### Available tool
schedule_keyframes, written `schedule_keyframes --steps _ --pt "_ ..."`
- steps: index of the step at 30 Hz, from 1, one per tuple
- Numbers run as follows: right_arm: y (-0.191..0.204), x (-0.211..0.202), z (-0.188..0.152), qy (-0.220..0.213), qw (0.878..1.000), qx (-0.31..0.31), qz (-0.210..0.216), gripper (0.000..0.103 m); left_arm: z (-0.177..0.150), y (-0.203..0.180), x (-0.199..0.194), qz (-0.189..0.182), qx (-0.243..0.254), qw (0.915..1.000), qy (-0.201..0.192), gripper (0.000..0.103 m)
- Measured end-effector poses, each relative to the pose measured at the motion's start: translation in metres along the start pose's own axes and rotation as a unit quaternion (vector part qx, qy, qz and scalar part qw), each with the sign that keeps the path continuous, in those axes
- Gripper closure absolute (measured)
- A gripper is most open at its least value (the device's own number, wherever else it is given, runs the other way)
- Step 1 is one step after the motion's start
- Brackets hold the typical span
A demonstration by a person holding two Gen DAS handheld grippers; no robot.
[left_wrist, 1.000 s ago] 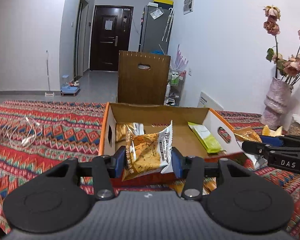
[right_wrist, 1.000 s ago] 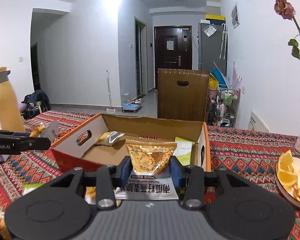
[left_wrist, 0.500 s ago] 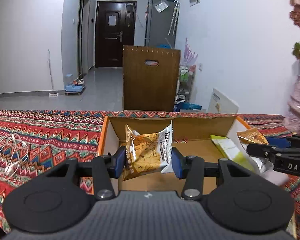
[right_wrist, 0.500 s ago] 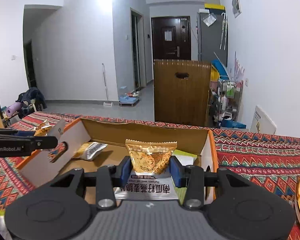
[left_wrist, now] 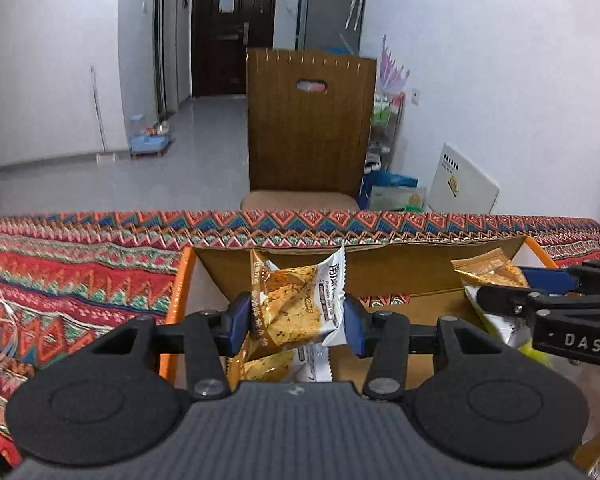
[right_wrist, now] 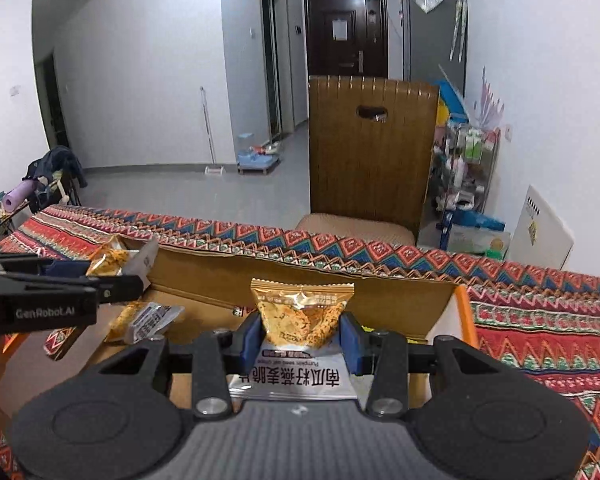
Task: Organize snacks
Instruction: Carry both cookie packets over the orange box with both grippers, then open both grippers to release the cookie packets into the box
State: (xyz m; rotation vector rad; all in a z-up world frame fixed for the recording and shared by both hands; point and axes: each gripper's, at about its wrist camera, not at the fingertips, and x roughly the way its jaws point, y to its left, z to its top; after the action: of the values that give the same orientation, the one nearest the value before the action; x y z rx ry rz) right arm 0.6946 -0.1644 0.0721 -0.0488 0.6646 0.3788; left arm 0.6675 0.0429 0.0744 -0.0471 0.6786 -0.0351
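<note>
— Where are the snacks?
— My left claw (left_wrist: 296,322) pinches a crinkled foil packet (left_wrist: 296,304) over the cardboard box (left_wrist: 380,268); my right claw (right_wrist: 300,338) pinches a glossy orange pouch (right_wrist: 302,312) above the same box.
— Inside the box?
— A flat silver-orange packet (right_wrist: 146,322) lies on its floor.
— Around the box?
— Zigzag woven cloth (right_wrist: 540,320) covering the surface.

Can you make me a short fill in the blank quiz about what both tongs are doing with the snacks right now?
1. The left tongs are shut on a ____ packet.
2. Both held packets hang over the open cardboard ____.
3. The right tongs grip a snack packet whose colour is mostly ____.
4. The table is covered by a patterned ____.

Missing words: snack; box; orange; cloth
</note>
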Motion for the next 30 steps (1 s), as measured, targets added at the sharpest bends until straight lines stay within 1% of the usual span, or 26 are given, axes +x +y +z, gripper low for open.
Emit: schedule_keyframes --steps 5,8,10,12,13,14,15,18,20,21,23,25,26,27,28,30 --pt "-0.008 0.03 0.01 0.044 0.999 0.019 0.004 0.062 0.006 0.001 0.024 -0.005 -0.007 0.9991 0.042 0.055" --pt "-0.008 0.047 0.012 0.077 0.997 0.025 0.005 0.062 0.007 0.001 0.04 -0.014 -0.016 0.9973 0.071 0.051" --pt "-0.006 0.059 0.013 0.103 0.994 0.028 0.012 0.06 0.008 0.002 0.047 -0.021 -0.02 0.9961 0.083 0.044" --pt "-0.006 0.066 0.014 0.122 0.992 0.031 0.018 0.059 0.007 0.003 0.053 -0.043 -0.025 0.9936 0.101 0.033" --pt "-0.006 0.068 0.015 0.129 0.991 0.03 0.018 0.053 0.007 0.002 0.056 -0.05 -0.026 0.9928 0.106 0.03" --pt "-0.004 0.07 0.014 0.135 0.99 0.028 0.014 0.045 0.006 0.001 0.056 -0.051 -0.023 0.9925 0.108 0.029" --pt "-0.001 0.072 0.014 0.138 0.99 0.024 0.011 0.046 0.005 0.0 0.056 -0.047 -0.021 0.9929 0.108 0.029" --pt "0.004 0.071 0.015 0.139 0.99 0.016 -0.003 0.04 0.004 0.001 0.052 -0.051 -0.026 0.9934 0.099 0.028" --pt "0.005 0.069 0.015 0.132 0.991 0.015 -0.008 0.033 0.005 0.003 0.049 -0.056 -0.032 0.9929 0.1 0.027" --pt "0.006 0.067 0.016 0.13 0.991 0.015 -0.008 0.032 0.007 0.003 0.048 -0.058 -0.032 0.9928 0.1 0.026" --pt "0.004 0.062 0.018 0.126 0.992 0.016 -0.008 0.027 0.007 0.006 0.038 -0.062 -0.026 0.993 0.097 0.024" --pt "0.001 0.054 0.02 0.118 0.993 0.018 -0.007 0.023 0.01 0.003 0.029 -0.06 -0.015 0.9944 0.085 0.017" --pt "0.0 0.049 0.021 0.113 0.993 0.019 -0.006 0.019 0.011 0.003 0.023 -0.054 -0.013 0.9954 0.078 0.016" --pt "-0.001 0.044 0.022 0.11 0.994 0.019 -0.007 0.017 0.011 0.004 0.015 -0.053 -0.012 0.9958 0.074 0.016" --pt "0.0 0.039 0.023 0.106 0.994 0.017 -0.007 0.015 0.011 0.005 0.011 -0.054 -0.013 0.9958 0.072 0.016" --pt "-0.002 0.03 0.024 0.1 0.995 0.015 -0.01 0.015 0.012 0.006 0.002 -0.052 -0.015 0.9959 0.072 0.016"
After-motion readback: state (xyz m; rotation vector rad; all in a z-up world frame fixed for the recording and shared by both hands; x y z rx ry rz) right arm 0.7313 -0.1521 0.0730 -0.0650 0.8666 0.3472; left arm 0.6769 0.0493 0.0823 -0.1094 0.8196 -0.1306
